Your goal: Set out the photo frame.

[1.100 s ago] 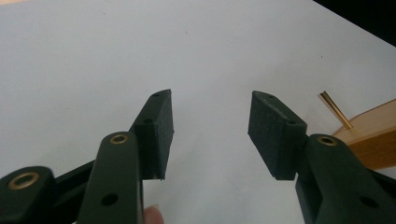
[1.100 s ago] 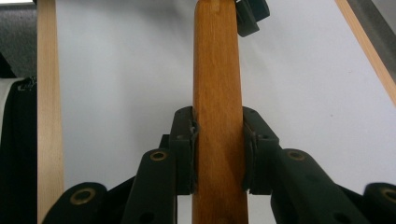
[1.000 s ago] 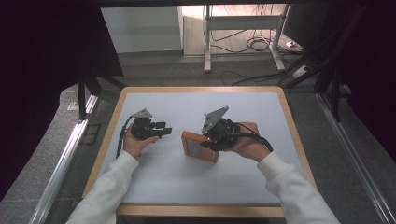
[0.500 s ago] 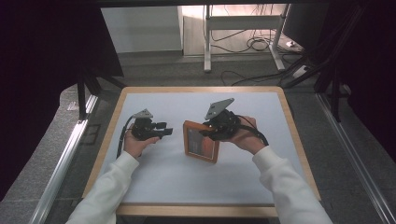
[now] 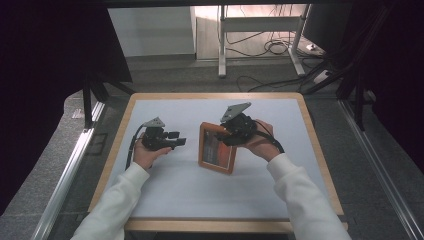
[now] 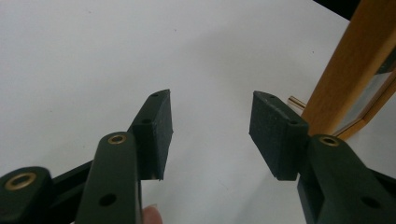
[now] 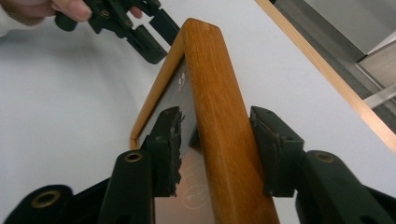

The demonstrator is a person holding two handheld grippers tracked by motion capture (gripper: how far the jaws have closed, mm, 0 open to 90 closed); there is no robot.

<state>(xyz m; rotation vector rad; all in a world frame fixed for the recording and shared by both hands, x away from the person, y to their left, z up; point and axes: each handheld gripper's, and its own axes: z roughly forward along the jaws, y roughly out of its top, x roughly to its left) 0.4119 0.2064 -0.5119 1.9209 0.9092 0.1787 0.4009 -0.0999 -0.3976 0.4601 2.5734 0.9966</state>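
Observation:
A wooden picture frame point(image 5: 217, 150) with a glass front stands upright on the white table point(image 5: 200, 195), near the middle. My right gripper point(image 5: 226, 137) straddles its top edge from the right. In the right gripper view the frame point(image 7: 219, 116) sits between the jaws of this gripper point(image 7: 215, 140). They have just been opening, and a small gap shows at the left pad. My left gripper point(image 5: 177, 140) hovers to the left of the frame, open and empty point(image 6: 210, 126). The frame's wooden edge point(image 6: 355, 70) rises at the right of the left gripper view.
The table has a wooden rim point(image 5: 320, 150). Beyond its far edge are grey floor, white desk legs point(image 5: 222, 45) and loose cables point(image 5: 272, 47). Metal rails point(image 5: 70, 170) run along both sides. Dark screens stand at left and right.
The right gripper raised the frame from a low lean to upright, shifting slightly left. Its jaws have widened around the frame's edge. The left gripper has stayed in place.

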